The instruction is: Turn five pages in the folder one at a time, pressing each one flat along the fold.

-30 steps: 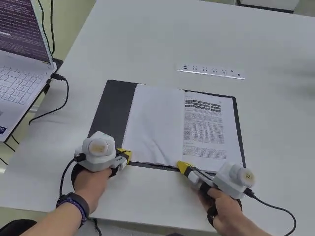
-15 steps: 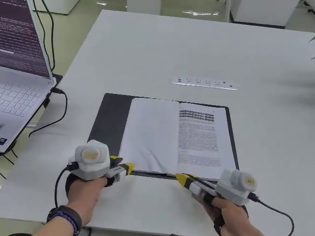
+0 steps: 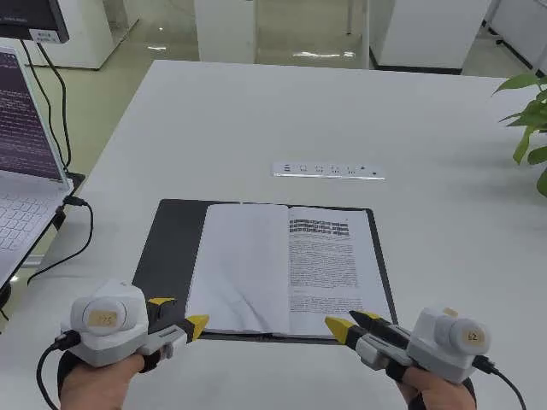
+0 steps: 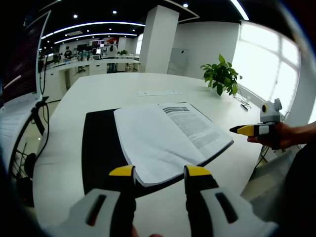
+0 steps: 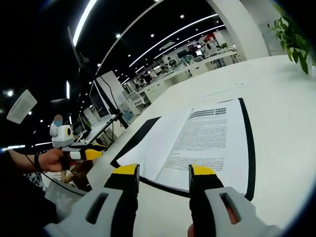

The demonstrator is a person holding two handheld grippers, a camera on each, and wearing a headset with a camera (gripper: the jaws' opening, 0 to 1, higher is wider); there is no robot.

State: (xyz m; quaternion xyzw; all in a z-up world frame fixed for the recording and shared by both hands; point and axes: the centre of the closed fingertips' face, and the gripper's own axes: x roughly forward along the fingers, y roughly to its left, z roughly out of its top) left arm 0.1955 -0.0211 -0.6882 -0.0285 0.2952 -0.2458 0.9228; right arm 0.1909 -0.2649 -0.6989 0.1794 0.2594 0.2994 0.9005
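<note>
Nearest the person, the left gripper was held in a hand just off the near left corner of the folder. Its yellow-tipped jaws were spread apart with nothing between them (the gap was plain in the left gripper view). The right gripper was held just off the folder's near right corner, its jaws likewise parted and empty, as was seen in the right gripper view. Whether either tip touched the folder could not be told. The folder itself was laid open and flat on the white table, a little left of its middle. A blank white page was spread on its left and a printed page on its right, with the black cover exposed beyond the blank page. Farther off, a socket strip was set into the tabletop. A laptop was seen at the far left and a leafy plant at the far right.
</note>
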